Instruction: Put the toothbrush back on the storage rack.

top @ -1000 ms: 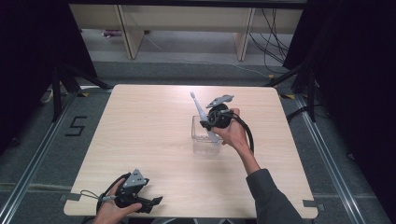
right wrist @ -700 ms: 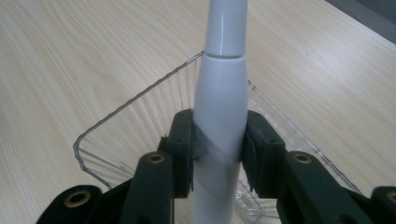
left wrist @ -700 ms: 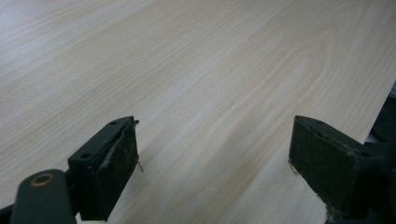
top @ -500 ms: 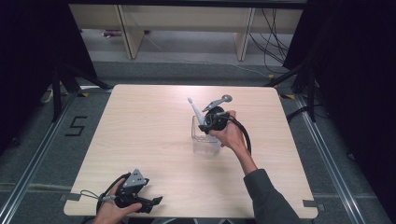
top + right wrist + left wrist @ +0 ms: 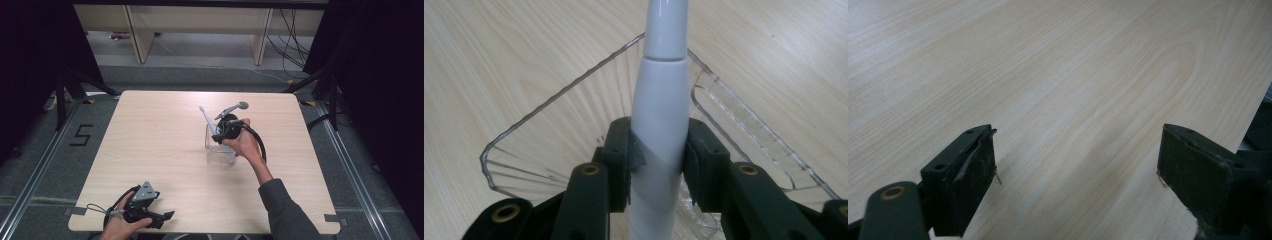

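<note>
Right gripper view puts us closest to the work: the fingers (image 5: pixel 624 155) of the right gripper (image 5: pixel 658 160) are closed on the white handle of an electric toothbrush (image 5: pixel 661 115), one pad on each side of its lower body, pressing it firmly with no gap showing. The toothbrush stands nearly upright between them, its butt end down inside a clear plastic box (image 5: pixel 544 125) and its slim neck rising out of the top of the frame.

From the high view, the same toothbrush (image 5: pixel 207 122) leans a little to the left, its head pointing toward the far side, while the right gripper (image 5: pixel 226 131) holds it over the box (image 5: pixel 214 150), which sits near the middle of the worktop (image 5: pixel 160 130).

We judge that the step in hand is setting the toothbrush into the box, and that it is well along: the lower end is already within the walls. The next move calls for easing the handle down until it rests on the box floor or against a wall, then parting the fingers without tipping the light box.

Farther out, at the near left corner, the left gripper (image 5: pixel 150 210) lies low by the worktop edge. In the left gripper view its fingers (image 5: pixel 965 185) stand wide apart with nothing but bare wood between them.
</note>
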